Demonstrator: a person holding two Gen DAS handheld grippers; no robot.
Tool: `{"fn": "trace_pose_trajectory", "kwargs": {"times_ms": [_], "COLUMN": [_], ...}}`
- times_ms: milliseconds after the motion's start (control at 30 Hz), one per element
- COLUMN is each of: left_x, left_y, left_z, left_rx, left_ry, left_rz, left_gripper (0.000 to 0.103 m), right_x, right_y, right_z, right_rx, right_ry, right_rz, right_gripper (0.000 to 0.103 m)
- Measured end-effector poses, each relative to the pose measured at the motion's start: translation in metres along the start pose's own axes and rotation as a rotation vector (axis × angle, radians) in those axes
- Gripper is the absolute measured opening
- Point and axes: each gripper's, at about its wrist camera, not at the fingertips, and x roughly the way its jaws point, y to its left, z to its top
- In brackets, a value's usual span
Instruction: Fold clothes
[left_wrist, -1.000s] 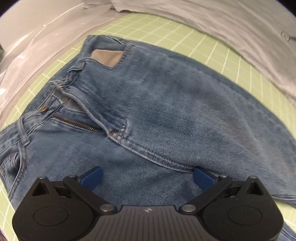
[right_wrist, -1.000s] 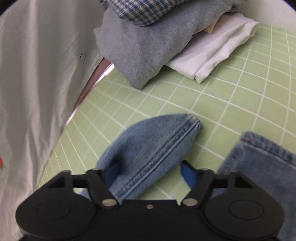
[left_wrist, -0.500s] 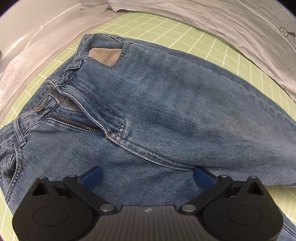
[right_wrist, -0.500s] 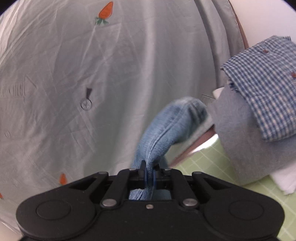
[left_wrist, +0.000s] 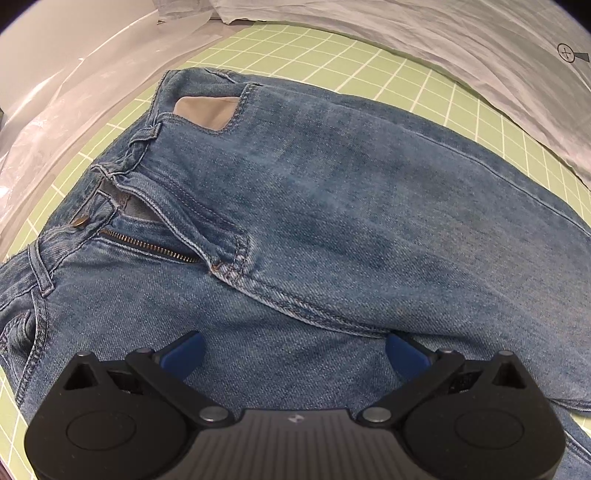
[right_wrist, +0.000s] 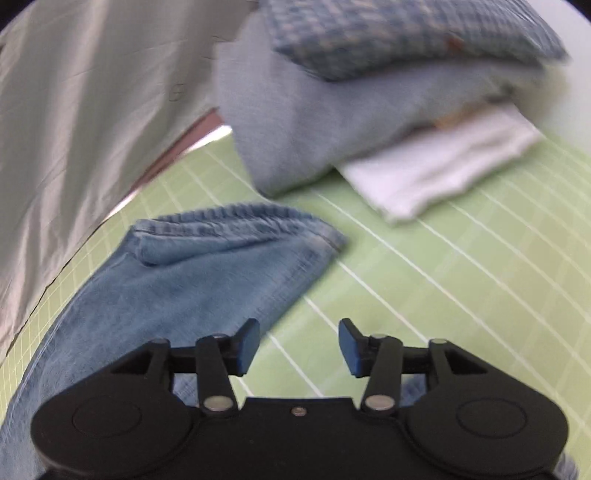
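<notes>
Faded blue jeans (left_wrist: 314, 206) fill the left wrist view, fly unzipped at centre left, one leg folded across on the green gridded bench (left_wrist: 406, 70). Left claw (left_wrist: 293, 356) spread wide above the denim. In the right wrist view the hem (right_wrist: 236, 236) lies centre left; right claw (right_wrist: 298, 345) spread, empty.

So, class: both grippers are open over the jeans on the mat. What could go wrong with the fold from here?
1. The fly is unzipped and the waistband rumpled, so a fold may set bulky and crooked.
2. The leg hem lies near the stack of folded clothes; pulling it further could knock the pile.
3. The left gripper hovers over thick seams, which may slip out of its grip.
</notes>
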Motion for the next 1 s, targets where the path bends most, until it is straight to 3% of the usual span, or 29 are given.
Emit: {"fn": "trace_pose_trajectory", "kwargs": {"times_ms": [267,400,467,767,1000], "left_x": [0.002,0.002,0.002,0.001,0.000], "left_y": [-0.001,-0.001,-0.001,-0.003,-0.001], "left_z": [0.006,0.008,0.009,0.012,0.013], "left_rx": [-0.006,-0.008,-0.011,-0.013,-0.018], "left_ry": [0.014,0.026,0.032,0.044,0.052], "left_rz": [0.003,0.004,0.005,0.006,0.008], "left_gripper": [0.103,0.103,0.103,0.103,0.103], "right_x": [0.043,0.074,0.084,0.119,0.142], "right_y": [0.083,0.098,0.101,0.108,0.119], "right_z": [0.015,0.035,0.045,0.083,0.103], "right_rx": [-0.323,-0.338,-0.322,-0.367,-0.375], "right_ry": [0.013,0.051,0.057,0.061,0.158], "right_rz": [0.101,0.124,0.152,0.013,-0.020], "right_gripper": [0.065,0.067,0.077,0.077,0.103]}}
